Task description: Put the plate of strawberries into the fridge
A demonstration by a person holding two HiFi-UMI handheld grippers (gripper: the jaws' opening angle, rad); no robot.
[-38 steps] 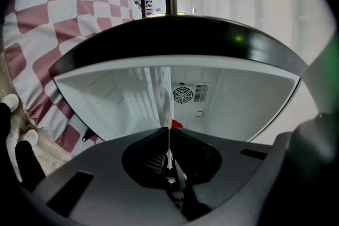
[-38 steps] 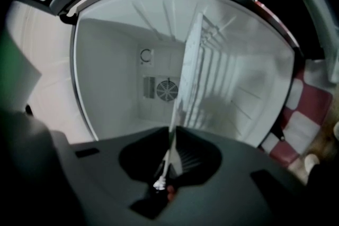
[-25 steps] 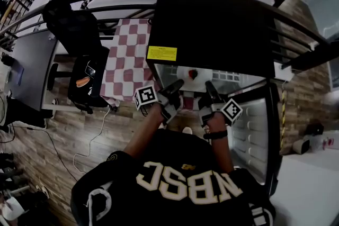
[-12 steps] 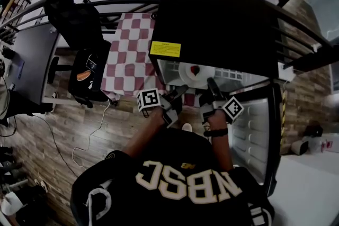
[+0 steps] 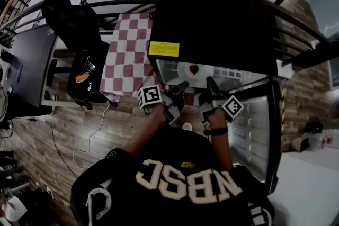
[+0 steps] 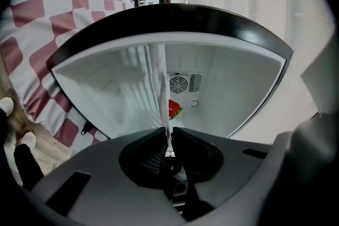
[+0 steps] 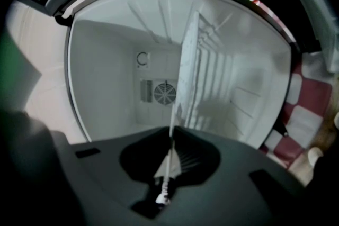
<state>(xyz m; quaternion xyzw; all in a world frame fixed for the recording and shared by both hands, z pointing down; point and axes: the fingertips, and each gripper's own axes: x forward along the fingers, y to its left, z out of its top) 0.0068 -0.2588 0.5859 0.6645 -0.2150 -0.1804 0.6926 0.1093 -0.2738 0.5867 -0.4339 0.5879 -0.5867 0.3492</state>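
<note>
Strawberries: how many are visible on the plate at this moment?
1. The red strawberry lies on the round white plate just inside the open black fridge. More may be hidden from these views.

Bright fridge (image 6: 106, 87) interior, dark vignetted corners, strong fisheye distortion throughout.

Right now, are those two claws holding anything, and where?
Yes: the white plate, by its rim. The right gripper pinches one side; the left gripper, its jaws having just closed further, pinches the other.
</note>
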